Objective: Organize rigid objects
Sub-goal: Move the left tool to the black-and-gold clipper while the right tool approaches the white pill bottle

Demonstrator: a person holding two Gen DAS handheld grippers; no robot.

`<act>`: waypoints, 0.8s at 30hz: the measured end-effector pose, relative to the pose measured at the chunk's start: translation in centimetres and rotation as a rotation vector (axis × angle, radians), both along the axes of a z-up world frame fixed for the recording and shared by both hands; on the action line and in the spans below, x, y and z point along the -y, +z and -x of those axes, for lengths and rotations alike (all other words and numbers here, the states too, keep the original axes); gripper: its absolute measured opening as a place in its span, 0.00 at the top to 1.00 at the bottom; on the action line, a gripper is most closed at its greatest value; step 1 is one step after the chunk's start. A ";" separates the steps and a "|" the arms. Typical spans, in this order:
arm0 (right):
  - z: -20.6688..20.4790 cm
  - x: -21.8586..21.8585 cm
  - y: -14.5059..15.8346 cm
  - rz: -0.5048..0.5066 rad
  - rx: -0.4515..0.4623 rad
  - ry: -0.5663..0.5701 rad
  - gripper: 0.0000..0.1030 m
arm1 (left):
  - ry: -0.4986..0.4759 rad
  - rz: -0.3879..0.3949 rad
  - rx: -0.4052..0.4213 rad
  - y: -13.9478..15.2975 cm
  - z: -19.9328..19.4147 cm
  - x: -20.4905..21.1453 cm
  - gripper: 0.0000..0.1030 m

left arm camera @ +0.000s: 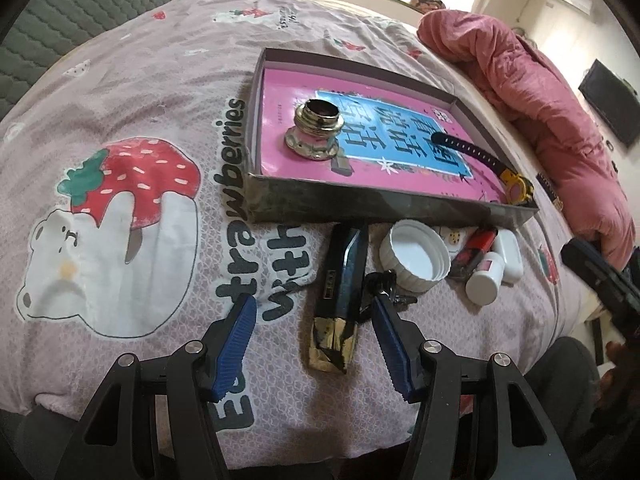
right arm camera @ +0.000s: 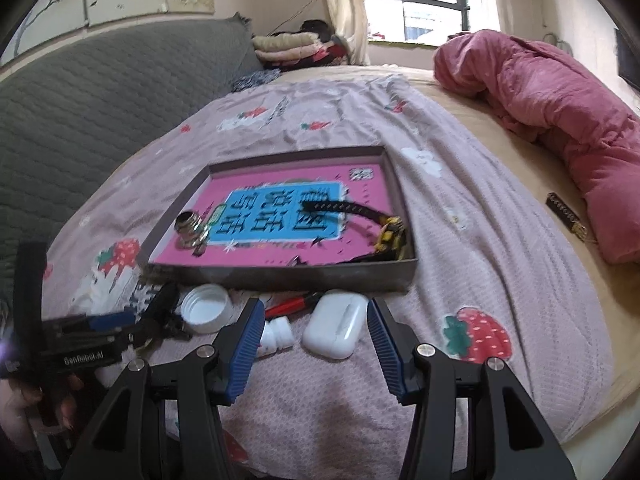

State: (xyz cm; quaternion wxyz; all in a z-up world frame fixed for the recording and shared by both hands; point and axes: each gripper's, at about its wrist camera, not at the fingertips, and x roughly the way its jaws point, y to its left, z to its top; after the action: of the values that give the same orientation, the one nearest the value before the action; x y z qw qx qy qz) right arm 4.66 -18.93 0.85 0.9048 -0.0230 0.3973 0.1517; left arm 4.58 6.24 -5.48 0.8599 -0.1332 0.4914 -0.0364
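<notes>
A shallow grey box (left arm camera: 360,204) is set on a strawberry-print bedspread (left arm camera: 132,128), and a pink book (left arm camera: 288,92) is laid flat inside it. On the book a silver metal fitting (left arm camera: 314,130) is stood upright near the box's left end, and a black-strapped toy watch (left arm camera: 508,184) is lodged in the box's near right corner, its strap run back across the blue title panel.

Only in the left wrist view is the black and gold rectangular case (left arm camera: 340,300) seen whole: it is laid just in front of the box's near wall, its long axis pointed toward that wall, gold end nearest the camera. The left gripper (left arm camera: 312,312) is held spread, one finger on each side of the case, no contact being shown. Beside it a white ribbed lid (left arm camera: 414,254), open side up, a red tube (left arm camera: 474,250) and a small white bottle (left arm camera: 486,280) are gathered.

Only in the right wrist view is the white earbud case (right arm camera: 336,324) seen clearly, lying in front of the box's near wall between the spread fingers of the right gripper (right arm camera: 316,312), untouched. A dark strip (right arm camera: 566,212) is shown far right of the box beside a pink quilt (right arm camera: 560,112).
</notes>
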 end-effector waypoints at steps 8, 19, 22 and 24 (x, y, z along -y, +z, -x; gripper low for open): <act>0.2 -2.1 -1.5 0.038 -0.043 0.081 0.49 | 0.017 -0.005 -0.003 -0.1 -0.1 -0.4 0.43; 0.2 -3.3 -2.6 0.072 -0.058 0.129 0.49 | -0.017 -0.045 -0.006 -0.4 -0.5 0.4 0.43; 0.1 -3.6 -2.8 0.078 -0.059 0.139 0.49 | -0.032 -0.060 -0.007 -0.5 -0.6 0.8 0.43; 0.0 -3.8 -3.0 0.078 -0.062 0.145 0.49 | -0.040 -0.067 -0.010 -0.6 -0.8 1.0 0.43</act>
State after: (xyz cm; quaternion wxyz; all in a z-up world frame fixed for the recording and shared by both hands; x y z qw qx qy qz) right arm 4.63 -15.13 -2.12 0.8771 -0.0819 0.4281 0.2018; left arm 5.34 5.28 -6.13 0.8605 -0.0947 0.4992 -0.0366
